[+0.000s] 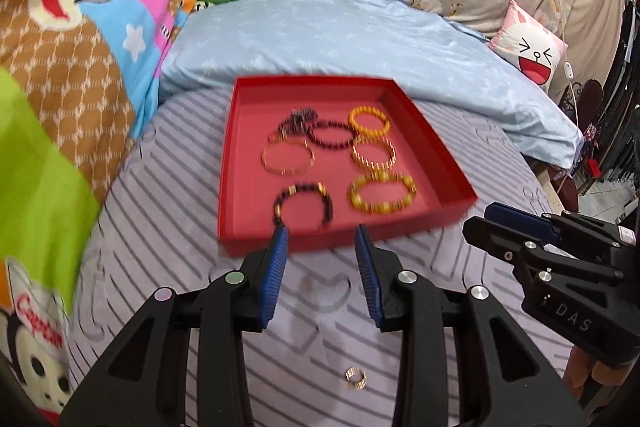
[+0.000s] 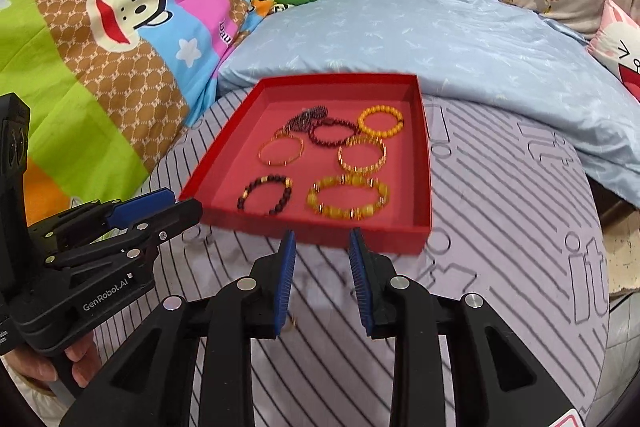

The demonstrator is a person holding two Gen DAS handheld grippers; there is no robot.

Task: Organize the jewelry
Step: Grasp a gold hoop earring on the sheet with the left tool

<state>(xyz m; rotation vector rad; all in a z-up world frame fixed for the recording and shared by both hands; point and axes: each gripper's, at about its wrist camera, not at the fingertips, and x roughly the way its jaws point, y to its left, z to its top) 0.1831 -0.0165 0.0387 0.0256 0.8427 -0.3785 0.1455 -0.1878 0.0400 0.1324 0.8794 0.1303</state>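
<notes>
A striped lilac mat (image 1: 168,187) covers the bed, bright quilts behind. The red tray (image 1: 432,155) of bracelets (image 2: 347,202) lies just beyond both my tools. My left tool (image 1: 322,239) and right tool (image 2: 322,241) stand open, empty. A small gold ring (image 1: 355,377) rests nearer me.

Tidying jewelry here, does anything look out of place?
Yes. One small gold ring lies loose on the striped mat, outside the red tray that holds the bracelets. Both pairs of jaws are empty.
</notes>
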